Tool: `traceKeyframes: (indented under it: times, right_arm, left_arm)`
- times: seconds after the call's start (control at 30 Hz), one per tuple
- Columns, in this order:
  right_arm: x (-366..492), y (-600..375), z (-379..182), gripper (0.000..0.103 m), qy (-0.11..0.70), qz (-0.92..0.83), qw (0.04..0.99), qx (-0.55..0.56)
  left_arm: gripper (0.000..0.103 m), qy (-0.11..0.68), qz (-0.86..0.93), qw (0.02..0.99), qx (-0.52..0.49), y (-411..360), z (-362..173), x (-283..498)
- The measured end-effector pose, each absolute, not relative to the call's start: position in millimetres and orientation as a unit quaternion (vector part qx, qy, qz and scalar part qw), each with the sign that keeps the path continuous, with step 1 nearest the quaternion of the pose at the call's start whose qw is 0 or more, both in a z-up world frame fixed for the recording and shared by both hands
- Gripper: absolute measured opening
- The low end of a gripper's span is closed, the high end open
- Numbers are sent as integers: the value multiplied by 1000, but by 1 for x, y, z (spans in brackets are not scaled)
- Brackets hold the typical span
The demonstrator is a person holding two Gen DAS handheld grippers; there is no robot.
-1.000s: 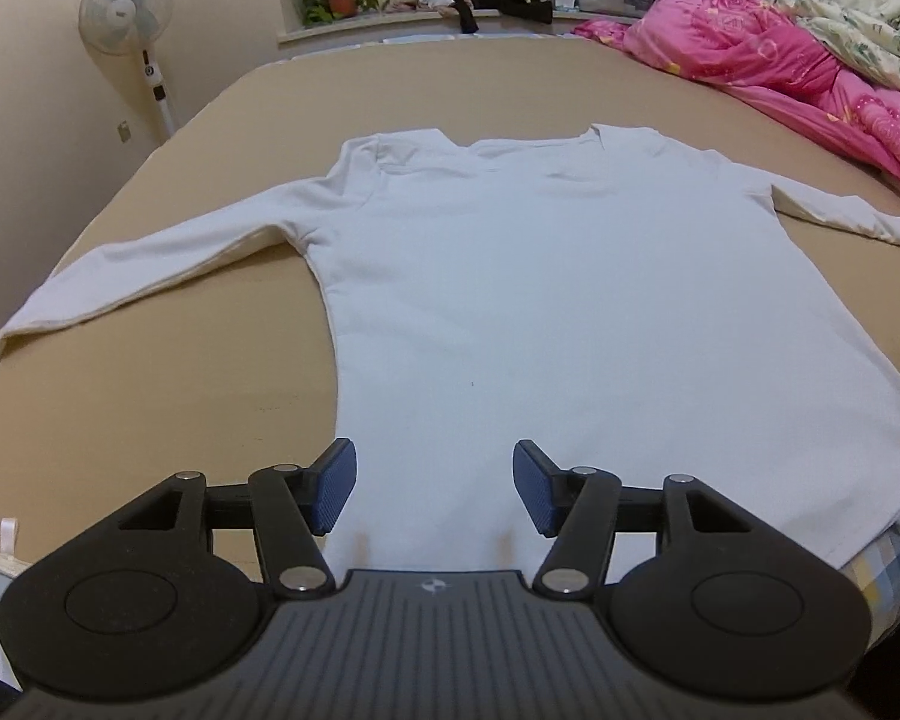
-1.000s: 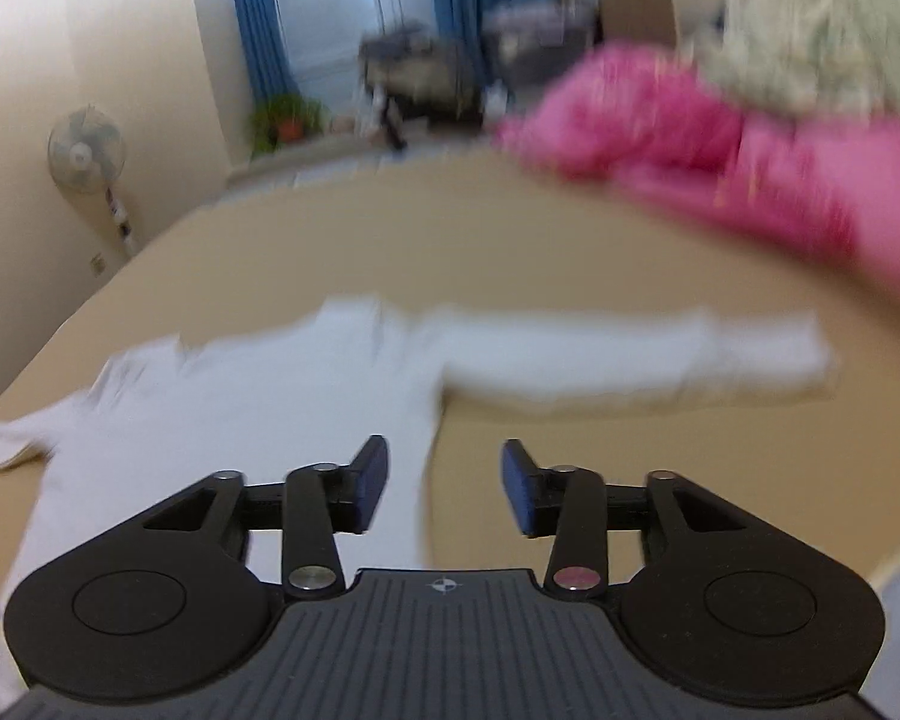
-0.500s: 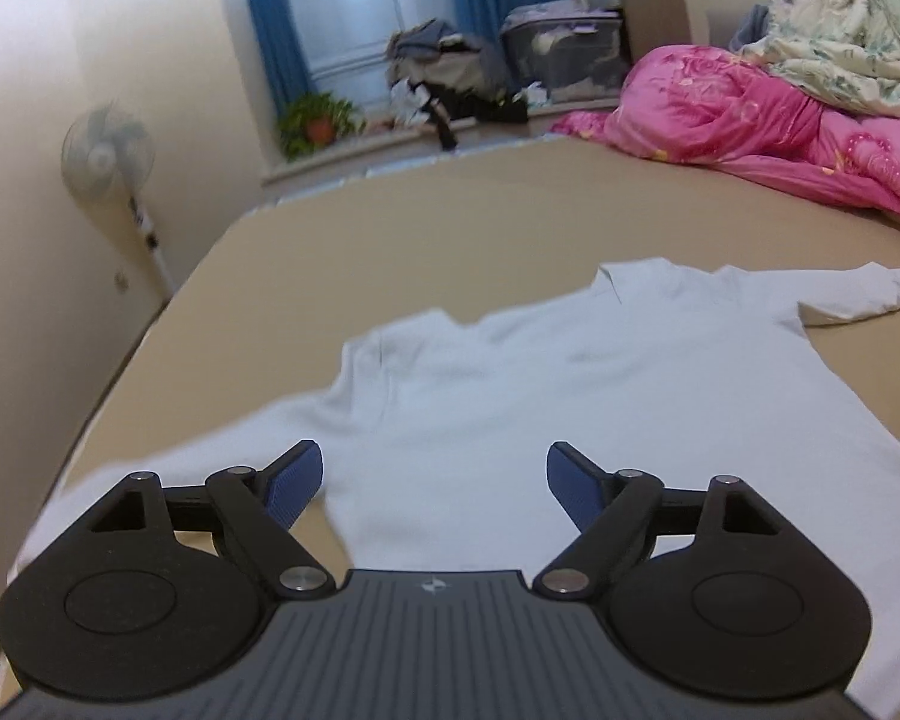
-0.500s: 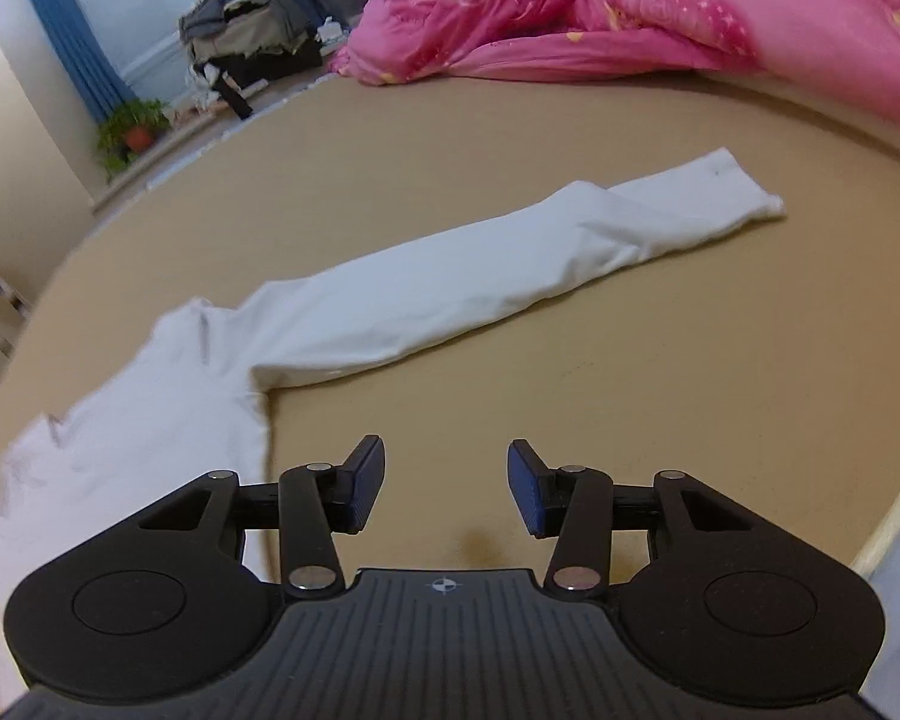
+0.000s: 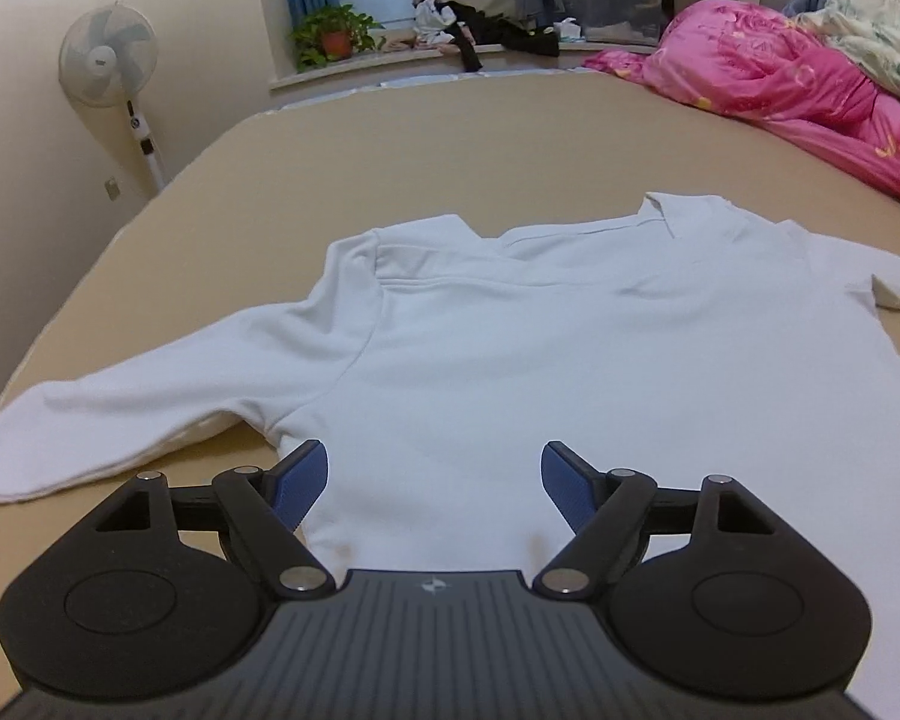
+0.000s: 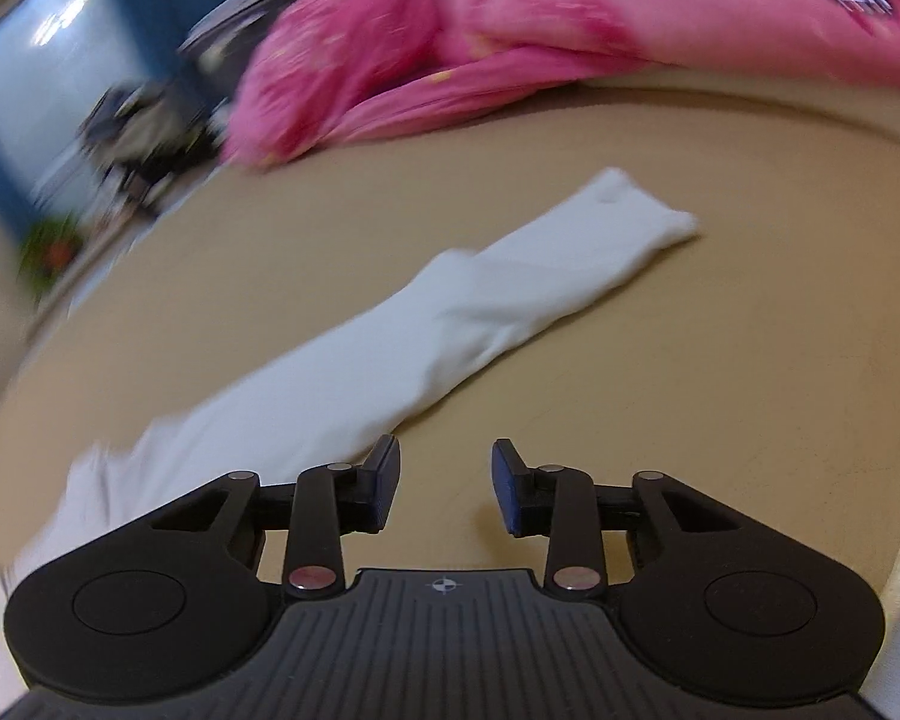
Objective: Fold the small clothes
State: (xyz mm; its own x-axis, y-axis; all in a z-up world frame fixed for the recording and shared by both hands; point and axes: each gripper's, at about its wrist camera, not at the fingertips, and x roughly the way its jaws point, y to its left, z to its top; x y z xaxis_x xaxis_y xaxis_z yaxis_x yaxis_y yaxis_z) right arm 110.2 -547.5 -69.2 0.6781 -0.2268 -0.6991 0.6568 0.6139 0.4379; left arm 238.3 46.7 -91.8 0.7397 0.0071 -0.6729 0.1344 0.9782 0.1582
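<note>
On tan bed (image 5: 450,138) | white long-sleeved shirt (image 5: 570,360) flat, sleeves out | left jaws narrowing, right closing, both empty

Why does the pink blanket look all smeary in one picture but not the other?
Right wrist view: motion blur smears the crumpled pink floral blanket and the window area, softening the long-sleeved white cotton shirt. Left wrist view: sharp, though the fisheye lens bends the edges.

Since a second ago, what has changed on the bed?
Both tools moved in closer: the left tool over the shirt body by the armpit, its jaws wider than a second ago; the right tool toward the right sleeve, jaws closing on nothing. Nothing grabbed. The shirt stayed flat, unfolded.
</note>
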Motion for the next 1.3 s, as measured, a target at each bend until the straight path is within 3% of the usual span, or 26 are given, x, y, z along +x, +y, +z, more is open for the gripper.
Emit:
traceKeyframes:
  times: [0.33,0.67,0.77,0.83,1.07,1.2,1.3]
  right_arm:
    - [109,-621,-128,40,195,-321,786,491]
    - [119,-648,-153,36,134,-329,789,502]
    - [123,-652,-153,24,133,-341,786,499]
    - [127,-651,-150,8,133,-354,781,496]
    - [184,-566,-58,4,139,-382,879,250]
    - [232,-422,2,4,109,-216,962,126]
    - [249,-298,22,4,100,-59,989,95]
  left_arm:
    - [83,370,-27,922,115,45,-107,242]
    - [83,364,-21,921,139,42,-115,244]
    - [83,365,-19,920,138,44,-116,246]
    - [83,366,-18,921,135,45,-115,247]
    - [83,362,1,925,118,58,-101,252]
    - [83,365,16,928,72,79,-88,258]
    - [83,371,36,927,44,95,-83,262]
